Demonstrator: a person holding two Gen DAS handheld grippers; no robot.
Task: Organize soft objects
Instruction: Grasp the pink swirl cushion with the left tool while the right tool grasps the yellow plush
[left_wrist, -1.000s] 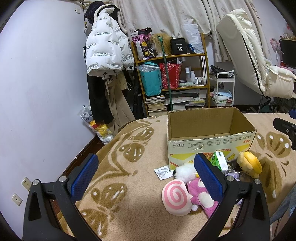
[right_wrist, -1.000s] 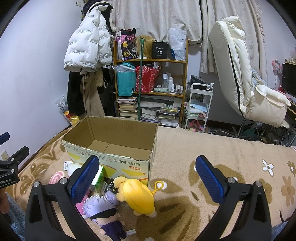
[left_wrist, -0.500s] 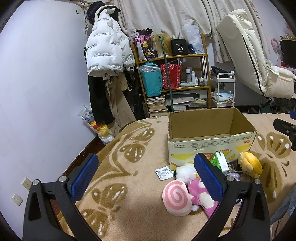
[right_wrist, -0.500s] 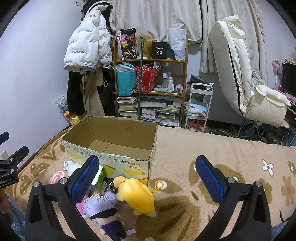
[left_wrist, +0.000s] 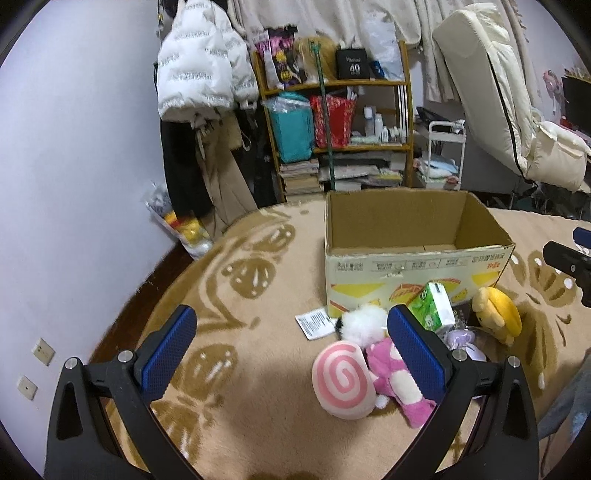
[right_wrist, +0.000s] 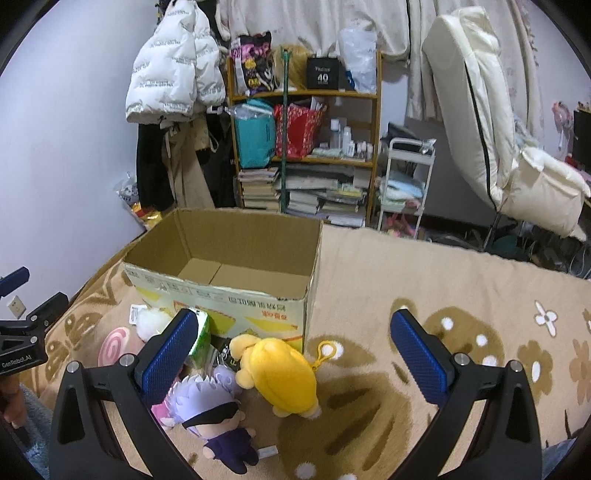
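Observation:
An open empty cardboard box (left_wrist: 413, 258) (right_wrist: 221, 291) stands on a beige blanket. In front of it lie soft toys: a pink swirl cushion (left_wrist: 343, 384) (right_wrist: 112, 347), a white fluffy toy (left_wrist: 360, 325), a pink plush (left_wrist: 399, 384), a yellow plush (left_wrist: 498, 314) (right_wrist: 284, 373), a white-haired doll in purple (right_wrist: 218, 417) and a green tissue pack (left_wrist: 432, 306) (right_wrist: 199, 338). My left gripper (left_wrist: 291, 350) is open and empty, left of the pile. My right gripper (right_wrist: 291, 350) is open and empty, above the yellow plush.
A paper tag (left_wrist: 314, 323) lies left of the box. Behind the bed stand a cluttered wooden shelf (right_wrist: 306, 147), hanging coats (left_wrist: 203, 110), a white cart (right_wrist: 402, 184) and a cream recliner (right_wrist: 498, 129). The purple wall (left_wrist: 74, 184) runs along the left.

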